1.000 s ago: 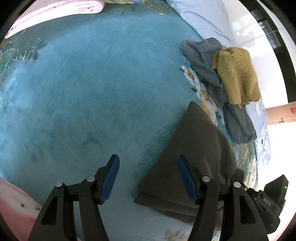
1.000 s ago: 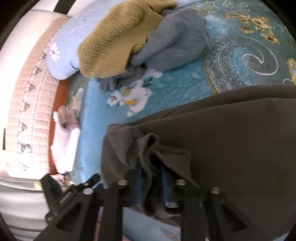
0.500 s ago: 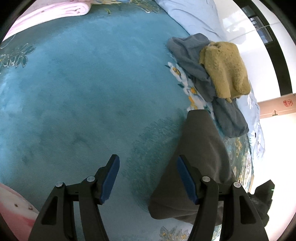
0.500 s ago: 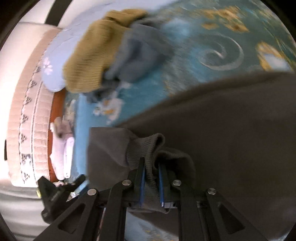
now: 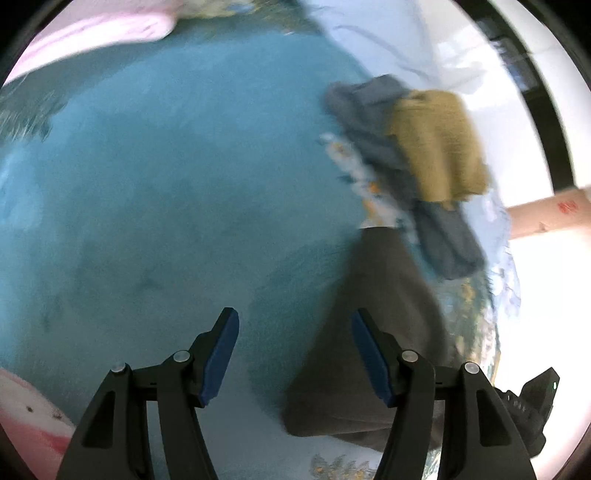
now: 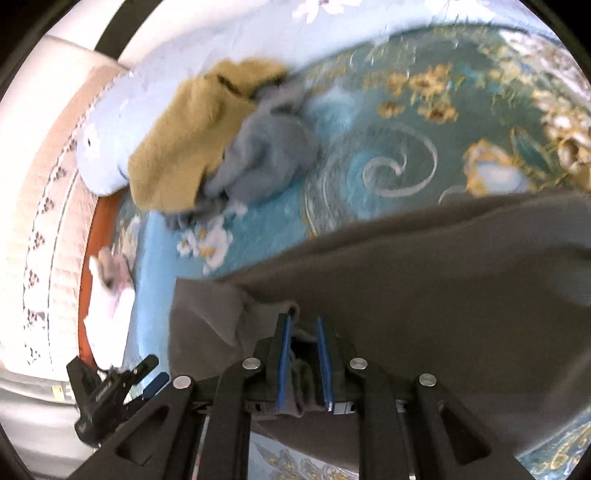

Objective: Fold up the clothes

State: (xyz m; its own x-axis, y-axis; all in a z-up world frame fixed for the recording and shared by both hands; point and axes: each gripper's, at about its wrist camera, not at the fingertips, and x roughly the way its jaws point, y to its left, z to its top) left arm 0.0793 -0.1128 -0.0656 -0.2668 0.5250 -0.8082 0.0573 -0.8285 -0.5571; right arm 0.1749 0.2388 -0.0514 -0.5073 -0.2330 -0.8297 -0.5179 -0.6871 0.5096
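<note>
A person folds laundry on a bed spread with a teal floral blanket (image 5: 155, 192), a handheld gripper in each hand. The right gripper (image 6: 303, 332) has its blue-padded jaws drawn close together, pinching a bunched edge of a dark grey-brown garment (image 6: 424, 295); a fold of the cloth sits between the pads. From that pinch the garment runs off to the right side of the right wrist view as one broad, fairly smooth panel lying over the blanket.

The left gripper (image 5: 295, 354) is over the bare blanket with its jaws spread wide and nothing between them. In its view the same dark garment (image 5: 380, 325) lies partly behind the right-hand finger, tapering away toward the far edge of the bed.

Beyond the garment, near that far edge, a mustard knit sweater (image 5: 437, 144) lies on top of a crumpled blue-grey garment (image 5: 373, 122), both resting against pale blue bedding (image 6: 110, 122). A pink folded blanket (image 5: 96, 33) lies at the far left corner of the left wrist view. Both views are blurred by motion.
</note>
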